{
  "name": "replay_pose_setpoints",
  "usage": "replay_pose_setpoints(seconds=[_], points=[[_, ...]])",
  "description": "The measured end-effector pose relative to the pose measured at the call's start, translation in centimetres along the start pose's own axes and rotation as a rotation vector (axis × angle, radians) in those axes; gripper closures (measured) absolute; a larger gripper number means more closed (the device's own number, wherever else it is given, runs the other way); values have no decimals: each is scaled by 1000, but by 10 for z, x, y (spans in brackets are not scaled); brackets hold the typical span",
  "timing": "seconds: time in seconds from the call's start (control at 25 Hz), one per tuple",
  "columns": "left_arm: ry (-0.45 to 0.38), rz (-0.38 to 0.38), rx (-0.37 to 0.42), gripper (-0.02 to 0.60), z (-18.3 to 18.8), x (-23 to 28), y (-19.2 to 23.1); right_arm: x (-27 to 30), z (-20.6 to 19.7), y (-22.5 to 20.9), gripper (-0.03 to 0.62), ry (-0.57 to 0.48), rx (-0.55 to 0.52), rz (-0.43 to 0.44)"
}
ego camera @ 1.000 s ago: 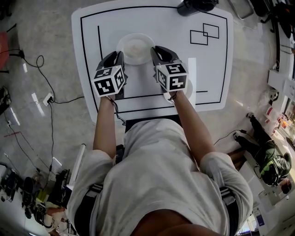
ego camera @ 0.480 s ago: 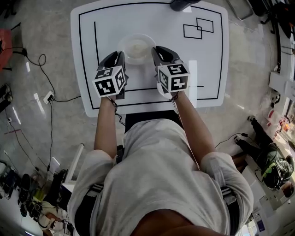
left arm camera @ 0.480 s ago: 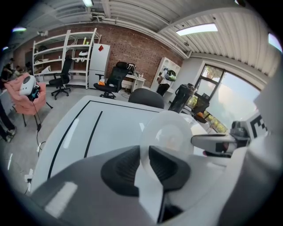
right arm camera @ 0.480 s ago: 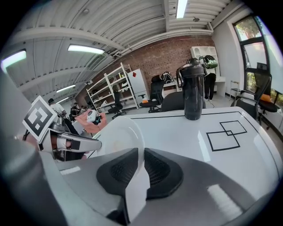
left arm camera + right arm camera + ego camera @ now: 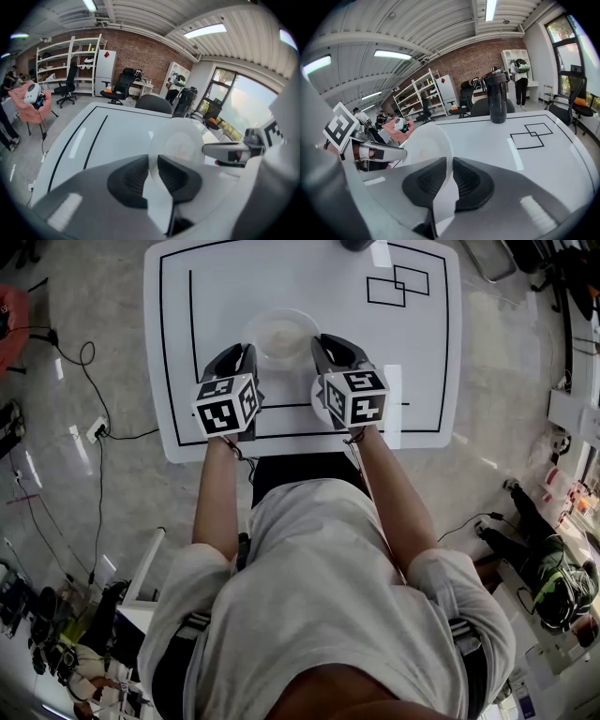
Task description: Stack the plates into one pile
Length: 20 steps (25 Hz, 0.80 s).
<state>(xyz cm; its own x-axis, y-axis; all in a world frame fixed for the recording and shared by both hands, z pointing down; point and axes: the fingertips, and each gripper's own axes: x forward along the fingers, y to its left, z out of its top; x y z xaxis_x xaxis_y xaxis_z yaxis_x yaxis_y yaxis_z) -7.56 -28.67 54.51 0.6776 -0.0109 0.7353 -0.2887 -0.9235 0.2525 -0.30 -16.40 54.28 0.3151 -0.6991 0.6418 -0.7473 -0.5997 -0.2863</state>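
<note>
Over the near half of the white table [image 5: 309, 277], 1 white plate [image 5: 279, 334] is held between the 2 grippers, inside the black outline [image 5: 190, 315] drawn on the tabletop. The left gripper [image 5: 240, 356] has the plate's left rim and the right gripper [image 5: 324, 345] has its right rim.

In the left gripper view the jaws are nearly together. The only gap is the thin plate rim, and both dark pads [image 5: 129, 180] press on it. The right gripper view shows the same: a narrow gap, the rim clamped between the 2 ribbed pads [image 5: 468, 180], nothing else in there. Each gripper view also catches the other gripper on the far side of the plate.

The plate looks empty, with a faint smudge at its centre. I cannot tell whether its underside touches the table.

Each gripper has a marker cube [image 5: 225, 406] on its back end, closer to the person. A dark bottle [image 5: 497, 98] stands upright at the far edge of the table. 2 overlapping squares [image 5: 398, 284] are drawn at the far right, well apart from the plate.
</note>
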Motion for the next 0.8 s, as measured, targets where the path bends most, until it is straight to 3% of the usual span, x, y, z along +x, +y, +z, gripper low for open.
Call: replay_pose_setpoints(seconds=[0.8], points=[[20, -36, 28, 518, -44, -13, -55, -57, -46, -21, 548, 7, 20, -36]])
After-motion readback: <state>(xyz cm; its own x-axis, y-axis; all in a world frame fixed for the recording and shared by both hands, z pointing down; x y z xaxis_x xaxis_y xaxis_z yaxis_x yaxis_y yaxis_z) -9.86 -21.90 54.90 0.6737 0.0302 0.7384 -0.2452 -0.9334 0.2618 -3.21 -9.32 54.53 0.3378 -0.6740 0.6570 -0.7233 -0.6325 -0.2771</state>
